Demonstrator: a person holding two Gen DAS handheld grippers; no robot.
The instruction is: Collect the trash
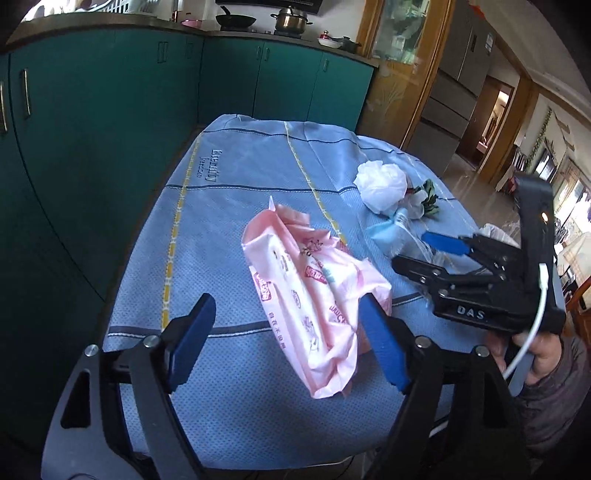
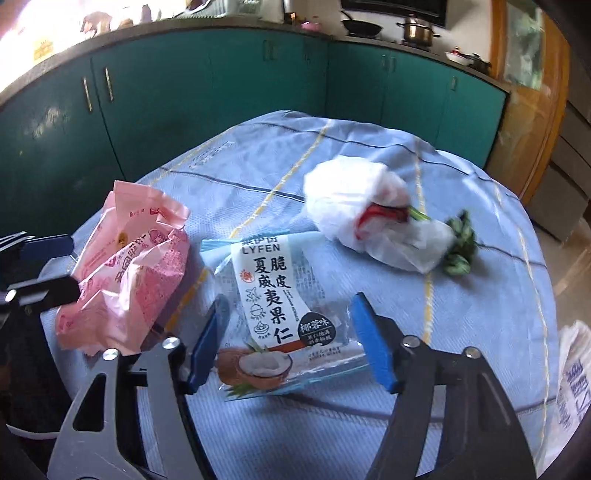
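A crumpled pink wrapper (image 1: 314, 291) lies on the blue tablecloth (image 1: 229, 192); my left gripper (image 1: 286, 341) is open with the wrapper's near end between its fingers. The wrapper also shows in the right wrist view (image 2: 129, 273). A LYFEN snack packet (image 2: 269, 306) lies flat; my right gripper (image 2: 290, 341) is open around its near end. A white crumpled plastic bag (image 2: 365, 214) with green leaves (image 2: 460, 243) lies further back. In the left wrist view the right gripper (image 1: 417, 254) is at right, above the packet (image 1: 391, 232).
Green kitchen cabinets (image 2: 221, 96) stand behind the table, with a pan (image 1: 235, 20) and pot (image 1: 290, 18) on the counter. A white printed bag (image 2: 574, 373) sits at the table's right edge. A wooden door frame (image 1: 391, 74) and hallway lie to the right.
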